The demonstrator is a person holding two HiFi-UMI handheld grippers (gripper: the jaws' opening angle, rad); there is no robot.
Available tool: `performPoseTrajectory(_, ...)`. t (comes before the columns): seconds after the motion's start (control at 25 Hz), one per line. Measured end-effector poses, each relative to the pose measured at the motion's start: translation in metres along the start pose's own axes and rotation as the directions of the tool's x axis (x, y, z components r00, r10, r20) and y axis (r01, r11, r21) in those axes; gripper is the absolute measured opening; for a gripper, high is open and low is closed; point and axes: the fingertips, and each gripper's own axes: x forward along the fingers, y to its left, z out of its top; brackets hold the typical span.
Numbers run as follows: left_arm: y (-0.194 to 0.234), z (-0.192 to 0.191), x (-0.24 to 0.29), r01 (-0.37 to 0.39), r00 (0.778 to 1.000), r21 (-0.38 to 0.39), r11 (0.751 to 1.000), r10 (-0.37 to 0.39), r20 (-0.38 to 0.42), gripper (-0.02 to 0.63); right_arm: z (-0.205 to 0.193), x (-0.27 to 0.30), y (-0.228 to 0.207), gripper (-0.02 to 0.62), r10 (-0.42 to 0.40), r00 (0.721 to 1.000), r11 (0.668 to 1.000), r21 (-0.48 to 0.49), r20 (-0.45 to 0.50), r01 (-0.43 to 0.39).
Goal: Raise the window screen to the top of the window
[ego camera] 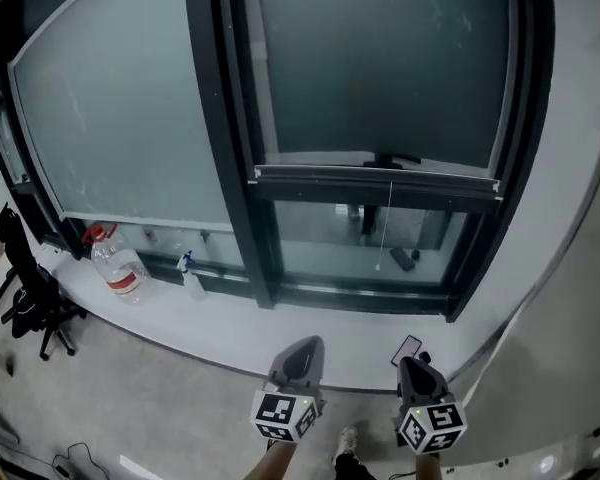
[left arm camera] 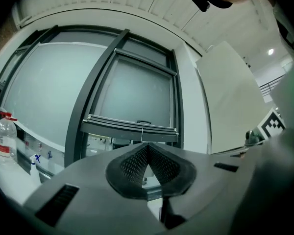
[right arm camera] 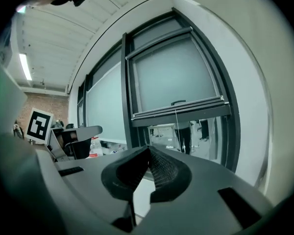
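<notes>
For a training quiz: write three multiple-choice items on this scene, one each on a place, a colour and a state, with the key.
1. Where does the water bottle stand? A. Inside a box. B. On the sill, left of the screened window. C. On a shelf.
2. What colour is the bottle's cap? A. Red. B. Green. C. Yellow.
3. How does the window screen stand? A. Fully raised. B. Partway down. C. Down to the sill.
Key: 1 B, it stands on the white ledge under the left pane. 2 A, the cap shows red. 3 B, its bottom bar hangs midway, clear glass below.
</notes>
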Motion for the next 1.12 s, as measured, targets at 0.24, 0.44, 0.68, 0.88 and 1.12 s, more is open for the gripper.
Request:
performPoseTrajectory(0.24,0.021,0.012,0.113,-0.011,1.000,0.028,1.000,0.011,0.007,0.003,0.029,0.084,-0.072,0.005,0.032,0.999,0.999,-0.014,-0.004,-0.032)
performPoseTrajectory(0.44,0.031,0.015,0.182,0.012,1.000,0.050,0.999,-0.012,0.003,0.003,0.050,0.145,-0.111,0.005,0.037,0.999,0.999,-0.037,-0.005,-0.037)
performPoseTrajectory(0.68,0.042,0.009,0.239,0.020,0.999,0.056,0.998,-0.017,-0.049,0.003,0.080,0.191,-0.147,0.005,-0.001,0.999,1.000,-0.011,0.049,0.001)
performPoseTrajectory(0.88,0.057,0.003,0.284,0.045,0.999,0.064,0.997,-0.044,-0.026,0.003,0.087,0.219,-0.185,0.005,-0.067,0.996,0.998,0.001,0.060,0.067)
performPoseTrajectory(1.12,0.097,0.018,0.331,0.066,0.998,0.116,0.991,-0.067,0.005,0.003,0.109,0.281,-0.179,0.005,-0.032,0.997,0.997,-0.068,0.069,0.037)
